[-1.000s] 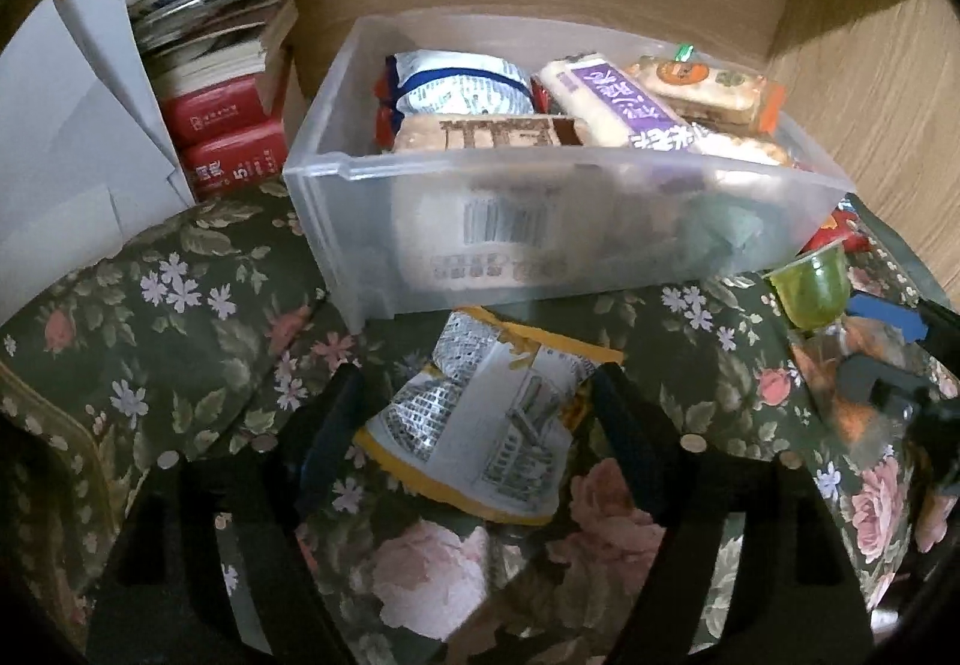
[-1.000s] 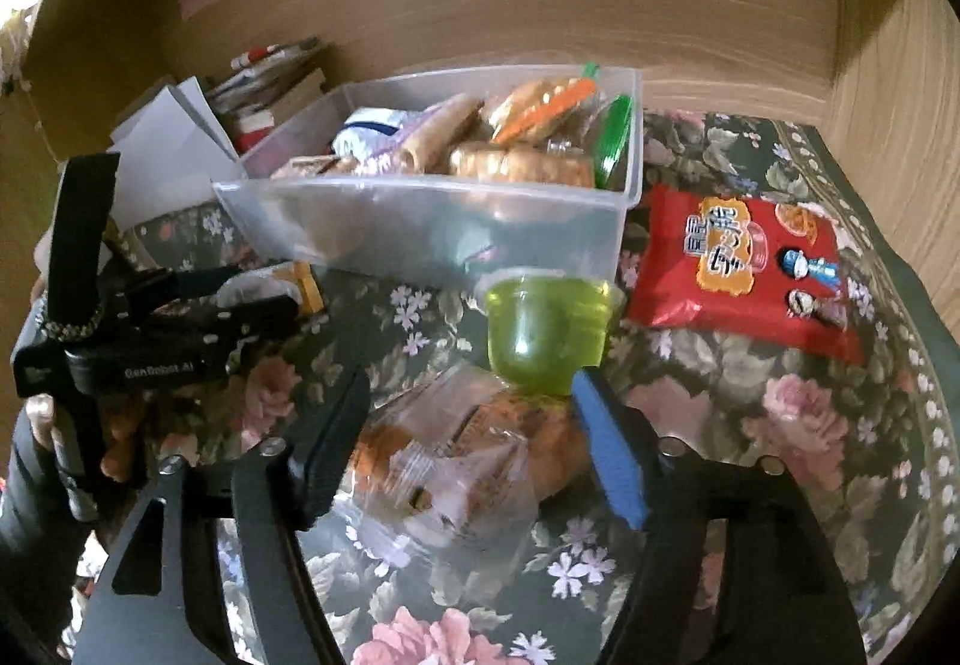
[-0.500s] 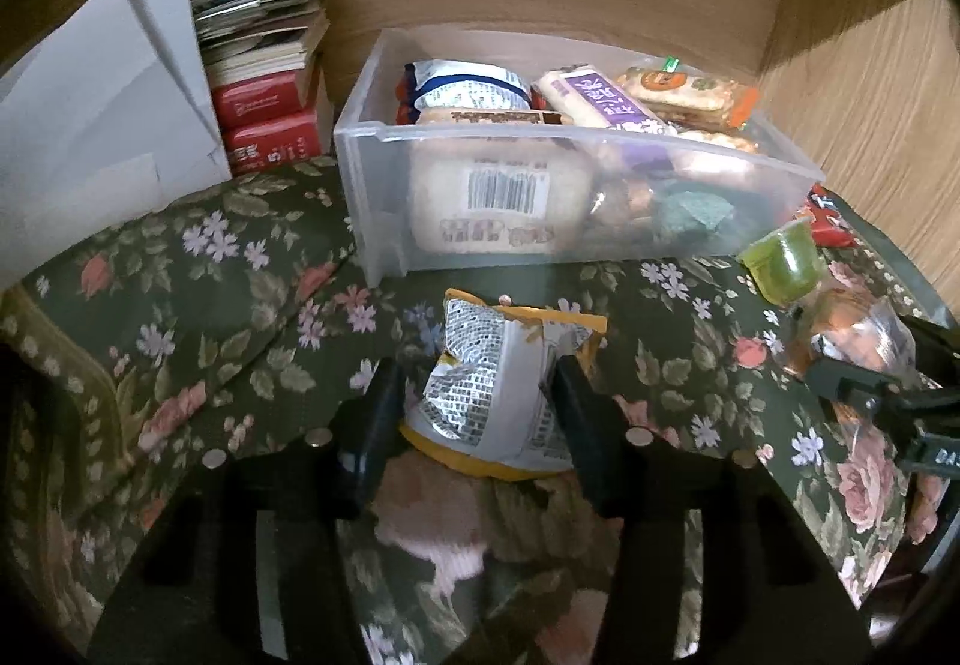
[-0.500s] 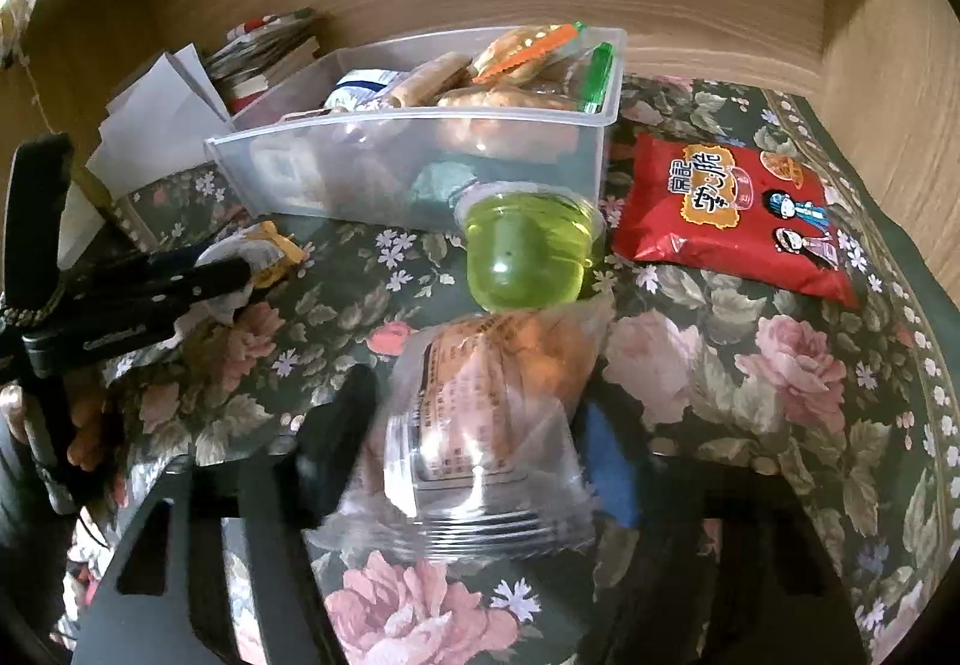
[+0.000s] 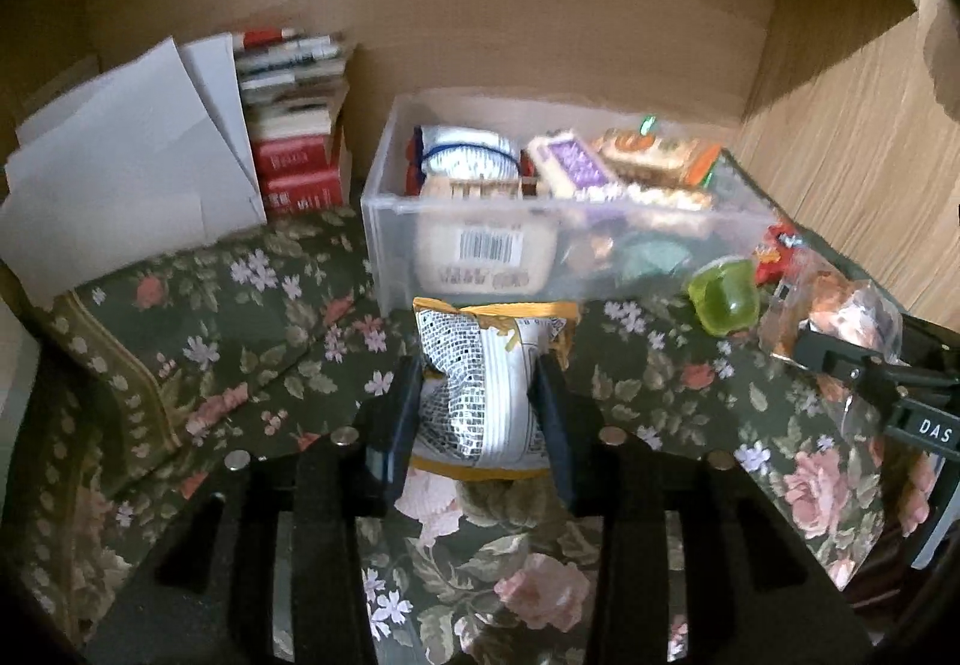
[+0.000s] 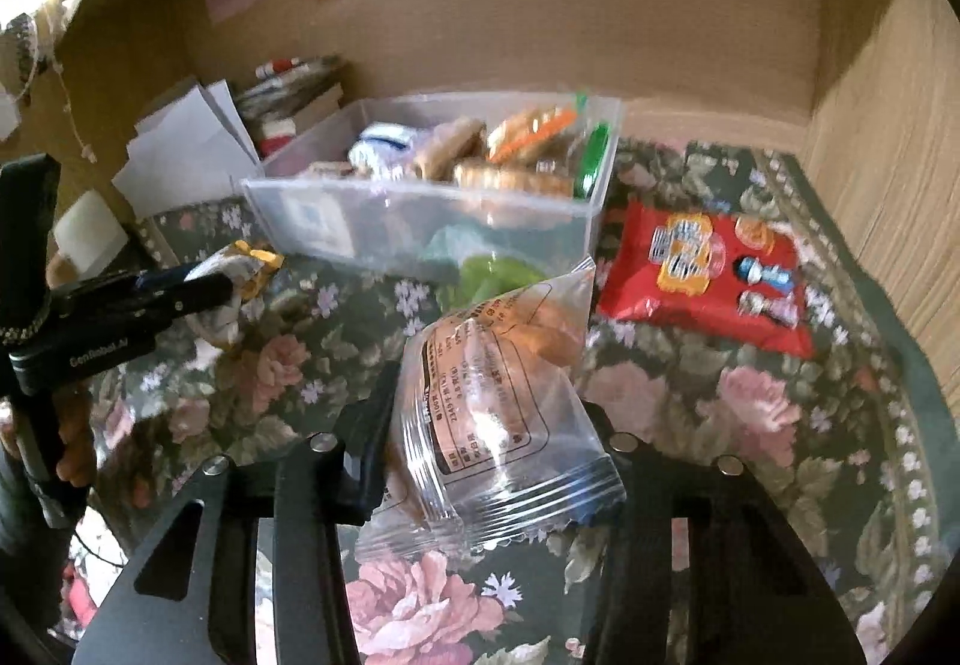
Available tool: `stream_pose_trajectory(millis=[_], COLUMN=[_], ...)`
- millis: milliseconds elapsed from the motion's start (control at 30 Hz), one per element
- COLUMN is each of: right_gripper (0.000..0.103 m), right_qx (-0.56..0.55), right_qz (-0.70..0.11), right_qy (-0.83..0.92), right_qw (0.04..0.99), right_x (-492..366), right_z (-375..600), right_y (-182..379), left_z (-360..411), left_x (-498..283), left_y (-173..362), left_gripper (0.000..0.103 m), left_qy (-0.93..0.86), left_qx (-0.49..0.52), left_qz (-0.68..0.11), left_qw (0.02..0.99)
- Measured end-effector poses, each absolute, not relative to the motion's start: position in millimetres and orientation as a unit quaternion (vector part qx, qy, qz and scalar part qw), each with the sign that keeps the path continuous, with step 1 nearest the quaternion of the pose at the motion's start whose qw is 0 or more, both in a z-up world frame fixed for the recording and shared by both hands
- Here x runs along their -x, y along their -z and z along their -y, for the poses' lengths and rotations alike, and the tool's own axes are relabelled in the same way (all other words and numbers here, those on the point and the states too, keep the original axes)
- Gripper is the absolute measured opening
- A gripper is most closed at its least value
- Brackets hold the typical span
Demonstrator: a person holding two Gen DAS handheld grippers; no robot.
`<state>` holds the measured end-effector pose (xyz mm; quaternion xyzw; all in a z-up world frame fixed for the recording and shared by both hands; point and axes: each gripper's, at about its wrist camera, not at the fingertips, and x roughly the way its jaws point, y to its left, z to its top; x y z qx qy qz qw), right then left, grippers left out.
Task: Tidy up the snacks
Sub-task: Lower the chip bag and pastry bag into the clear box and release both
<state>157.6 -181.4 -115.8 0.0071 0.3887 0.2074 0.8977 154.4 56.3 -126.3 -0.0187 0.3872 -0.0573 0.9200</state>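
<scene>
Now that both packets have come up off the floral cloth [image 5: 198,317] since a second ago, I am reading the pick-up as done and the carry to the clear plastic bin [image 5: 558,221] as the step in hand. A moment back the jaws were standing wide around snacks lying flat; now each snack is pinched and lifted.

I am holding the left gripper [image 5: 480,413] fully closed on the white-and-yellow snack packet [image 5: 486,383], its pads pressing the crumpled sides, with the packet hanging just in front of the bin's near wall. The right gripper [image 6: 480,425] is closing on the clear-wrapped pastry packet [image 6: 498,407]; its left pad is squeezing the wrapper, while its right pad is hidden behind the film, so I cannot see how firmly it is biting.

The bin is sitting toward the back edge of the cloth, already crowded with snacks. The green jelly cup [image 5: 723,296] is waiting by the bin's near right corner, and the red snack bag [image 6: 702,275] is lying beside the bin's right wall, both yet to be stowed.
</scene>
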Motion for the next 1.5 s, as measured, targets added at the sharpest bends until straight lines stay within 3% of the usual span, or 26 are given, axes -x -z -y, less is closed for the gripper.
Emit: stream_pose_trajectory(millis=[633,1033,1500], right_gripper=[0.042,0.042,0.045], right_qx=[0.022,0.048,0.058], right_qz=[-0.295,-0.304,-0.368], right_qy=[-0.232,-0.25,-0.241], right_qw=[0.927,0.918,0.896], right_x=[-198.6,-246.1,-293.0], right_z=[151.7,121.4,110.1], right_y=[49.0,45.4,82.0], left_z=[-50.5,-47.3,-62.4], left_x=[-204.1,-252.5,-305.0], left_y=[54.7,57.0,96.9], left_gripper=[0.038,0.038,0.038], left_qy=[0.064,0.051,0.039], left_qx=[0.026,0.029,0.035], left_qz=[-0.308,-0.314,-0.368], left_qw=[0.949,0.948,0.928])
